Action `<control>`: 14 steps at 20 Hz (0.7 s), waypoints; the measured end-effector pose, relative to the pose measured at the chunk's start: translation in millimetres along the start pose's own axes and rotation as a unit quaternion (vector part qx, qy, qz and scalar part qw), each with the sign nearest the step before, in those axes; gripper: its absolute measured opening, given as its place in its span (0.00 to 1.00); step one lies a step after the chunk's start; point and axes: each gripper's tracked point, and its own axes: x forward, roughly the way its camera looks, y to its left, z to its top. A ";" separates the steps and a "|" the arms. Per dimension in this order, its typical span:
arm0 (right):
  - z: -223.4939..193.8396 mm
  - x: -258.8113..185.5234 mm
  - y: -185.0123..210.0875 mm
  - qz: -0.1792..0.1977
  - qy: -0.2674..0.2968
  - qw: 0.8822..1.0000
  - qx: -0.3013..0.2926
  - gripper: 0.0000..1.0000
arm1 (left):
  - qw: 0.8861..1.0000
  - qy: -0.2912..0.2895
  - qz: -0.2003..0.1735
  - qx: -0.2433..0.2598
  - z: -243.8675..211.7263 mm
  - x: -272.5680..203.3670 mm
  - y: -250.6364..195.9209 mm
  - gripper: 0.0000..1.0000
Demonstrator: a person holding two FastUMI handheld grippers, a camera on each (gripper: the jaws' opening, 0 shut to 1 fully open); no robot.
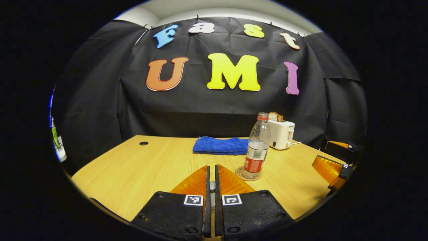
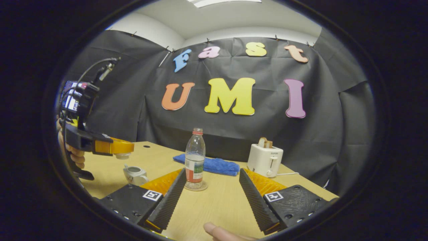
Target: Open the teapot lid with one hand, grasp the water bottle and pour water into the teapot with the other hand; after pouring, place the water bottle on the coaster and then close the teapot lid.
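bottle stands upright on the coaster, just ahead of the right tongs and between the lines of their two fingers, touching neither; those tongs are spread wide and hold nothing. in the left gripper view the same bottle sits on the coaster ahead and to the right of the left tongs, with the right tongs' fingers showing farther right near the table edge

left tongs are pinched narrow, fingers almost meeting; in the right gripper view they hang raised over the table with the lid held just under their tips. i cannot tell if both fingers press on it. a hand grips their handle

teapot sits open on the table below those raised tongs, beside the near left finger of the right tongs

beyond the bottle lies a blue cloth, folded flat. right of it, past the right tongs' far finger, stands a toaster with bread poking out the top

a fingertip shows at the bottom, behind the right tongs
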 end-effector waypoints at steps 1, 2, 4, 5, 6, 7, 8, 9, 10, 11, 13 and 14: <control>0.4 -2.7 -1.2 -0.001 -0.003 1.000 0.002 0.95 | 1.000 -0.003 -0.004 -0.008 -2.9 5.9 1.0 0.07; -1.0 -4.3 -1.8 0.000 -0.005 1.000 0.005 0.95 | 1.000 -0.005 -0.015 -0.019 -6.8 12.7 -2.1 0.07; -2.5 -7.5 -4.7 -0.001 -0.005 1.000 0.007 0.95 | 0.999 -0.003 -0.029 -0.042 -13.4 20.2 -5.4 0.07; -3.2 -8.6 -5.2 -0.002 -0.007 1.000 0.007 0.97 | 0.999 -0.001 -0.028 -0.047 -17.0 21.1 -3.5 0.07; -3.7 -9.8 -6.7 -0.003 -0.009 1.000 0.007 0.97 | 0.999 0.001 -0.026 -0.046 -19.9 22.6 -2.5 0.07; -5.1 -10.8 -8.0 -0.003 -0.010 1.000 0.008 0.97 | 0.999 0.000 -0.022 -0.040 -21.3 23.3 -2.2 0.07; -8.1 -10.7 -7.2 -0.002 -0.009 1.000 0.010 0.95 | 0.999 0.000 -0.022 -0.034 -23.6 25.4 -0.6 0.07; -10.5 -11.5 -8.0 -0.001 -0.003 1.000 0.012 0.95 | 0.999 0.003 -0.025 -0.029 -26.6 27.1 -2.6 0.07; -15.4 -11.6 -8.9 -0.001 0.002 1.000 0.013 0.95 | 0.999 0.005 -0.029 -0.022 -28.5 28.0 -6.1 0.07; -16.3 -12.1 -10.0 -0.002 0.002 1.000 0.014 0.95 | 0.999 0.007 -0.029 -0.013 -30.6 29.1 -8.3 0.07; -18.1 -12.5 -12.0 -0.004 0.005 1.000 0.012 0.97 | 1.000 0.008 -0.019 0.000 -34.1 28.8 -4.0 0.07; -18.9 -12.7 -12.6 -0.005 0.006 1.000 0.011 0.95 | 1.000 0.009 -0.015 0.004 -35.2 31.1 -1.4 0.07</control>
